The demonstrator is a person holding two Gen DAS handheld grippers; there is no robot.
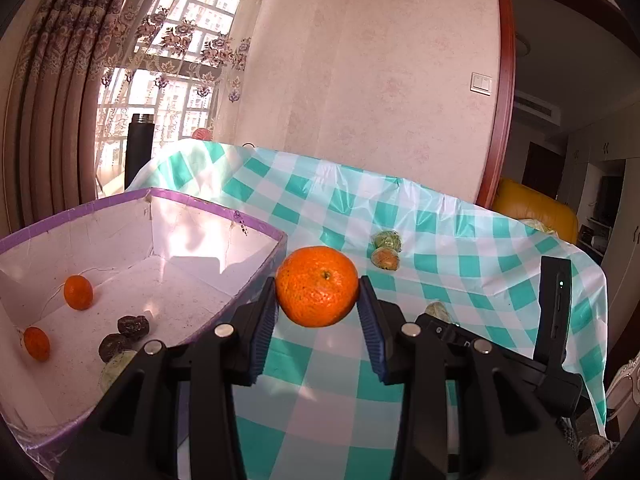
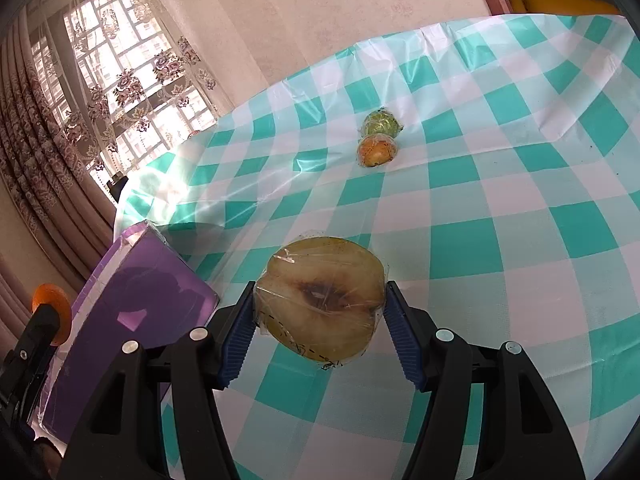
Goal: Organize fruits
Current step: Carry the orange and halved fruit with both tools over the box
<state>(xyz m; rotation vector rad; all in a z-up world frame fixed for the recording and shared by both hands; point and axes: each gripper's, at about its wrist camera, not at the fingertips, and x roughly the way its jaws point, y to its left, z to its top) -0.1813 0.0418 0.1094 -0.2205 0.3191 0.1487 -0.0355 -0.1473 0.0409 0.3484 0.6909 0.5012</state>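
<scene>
My left gripper (image 1: 319,290) is shut on an orange mandarin (image 1: 317,286), held above the checked tablecloth just right of a purple-rimmed white box (image 1: 224,206). Inside the box lie two small mandarins (image 1: 78,292), two dark wrinkled fruits (image 1: 133,327) and a pale green wrapped piece (image 1: 116,368). My right gripper (image 2: 320,300) is shut on a plastic-wrapped halved yellow-brown fruit (image 2: 320,300), lifted over the cloth to the right of the box (image 2: 140,292). Far off on the cloth sit a wrapped green piece (image 2: 380,123) and a wrapped orange piece (image 2: 377,151), touching each other.
The teal-and-white checked tablecloth (image 1: 460,280) drapes over the table edge at right. A dark bottle (image 1: 138,148) stands behind the box by the window. The other gripper's black body (image 1: 554,312) shows at right. A yellow seat (image 1: 532,208) lies beyond the table.
</scene>
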